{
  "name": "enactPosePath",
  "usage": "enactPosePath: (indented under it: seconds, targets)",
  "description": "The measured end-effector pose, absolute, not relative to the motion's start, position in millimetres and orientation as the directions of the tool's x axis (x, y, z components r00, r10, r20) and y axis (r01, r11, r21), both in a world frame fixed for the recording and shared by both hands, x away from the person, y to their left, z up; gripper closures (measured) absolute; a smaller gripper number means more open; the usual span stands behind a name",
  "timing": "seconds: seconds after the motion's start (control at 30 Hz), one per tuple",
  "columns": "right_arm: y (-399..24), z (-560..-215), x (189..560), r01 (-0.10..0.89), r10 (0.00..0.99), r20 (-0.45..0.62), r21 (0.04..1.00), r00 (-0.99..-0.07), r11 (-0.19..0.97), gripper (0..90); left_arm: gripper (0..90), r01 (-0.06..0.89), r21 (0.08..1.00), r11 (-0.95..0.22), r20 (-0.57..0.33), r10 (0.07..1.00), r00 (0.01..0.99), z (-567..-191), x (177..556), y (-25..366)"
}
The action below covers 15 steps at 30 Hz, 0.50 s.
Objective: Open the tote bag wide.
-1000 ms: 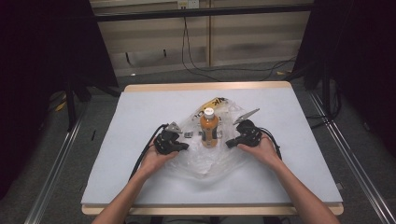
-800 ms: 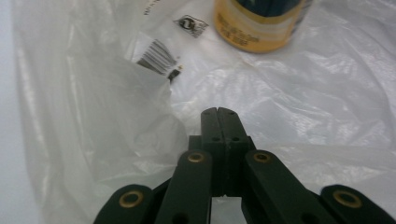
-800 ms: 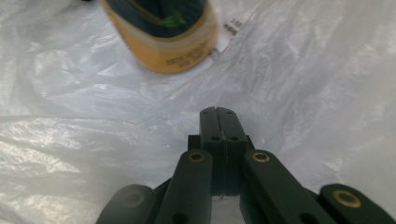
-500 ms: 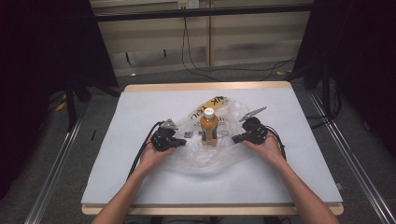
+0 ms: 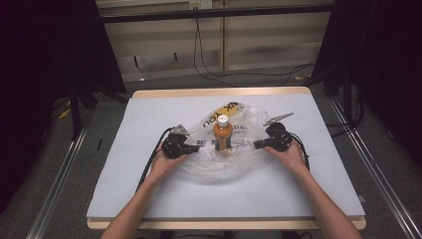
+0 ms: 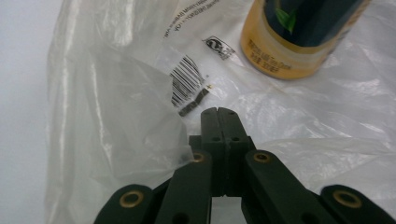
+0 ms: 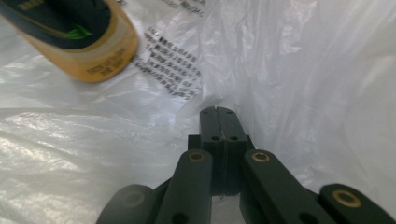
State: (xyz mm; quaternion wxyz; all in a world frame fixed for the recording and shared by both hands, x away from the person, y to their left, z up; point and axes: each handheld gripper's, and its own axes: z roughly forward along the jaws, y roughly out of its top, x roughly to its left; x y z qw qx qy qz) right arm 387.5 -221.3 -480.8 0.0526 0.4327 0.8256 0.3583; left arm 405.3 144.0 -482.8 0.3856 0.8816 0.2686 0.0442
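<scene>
1. Clear plastic bag (image 5: 234, 149) lies spread mid-desk (image 5: 149, 199), printed text and a barcode on the film.
2. Tea bottle (image 5: 222, 133) stands upright on the bag, white cap, amber liquid, dark label.
3. Left claw (image 5: 195, 148) sits at the bag's left edge, tips pointing toward the bottle; bottle is near, not touching.
4. Left gripper view: left claw (image 6: 218, 112) jaws pressed together, a fold of bag film rising right at the tips on the left. Can't tell if film is pinched between them. Bottle base (image 6: 299, 42) is ahead and to the upper right.
5. Right claw (image 5: 258, 144) is at the bag's right edge, tips facing the bottle from the opposite side, near but apart.
6. Right gripper view: right claw (image 7: 217, 111) jaws together, bag film (image 7: 303, 70) billowing around the tips; pinch not confirmable. Bottle base (image 7: 88, 42) is ahead at upper left.
7. Bottle sits between the two claws.
</scene>
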Motion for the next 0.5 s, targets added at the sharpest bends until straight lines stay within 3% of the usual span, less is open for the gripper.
enactPosePath:
  seconds: [0.13,0.3,0.5]
  targets:
    - [-219,-478,383,0.664,0.751,0.189,0.632,-0.632,0.4,90.0,90.0,0.433,0.698,-0.57,-0.128,0.496,0.859,-482,404,144]
    - [-217,-478,382,0.66,0.74,0.223,0.655,-0.635,0.369,90.0,90.0,0.427,0.718,-0.55,-0.134,0.493,0.86,-477,401,143]
    - [-217,-467,376,0.615,0.737,0.203,0.709,-0.645,0.344,90.0,90.0,0.398,0.782,-0.479,-0.142,0.486,0.863,-465,393,149]
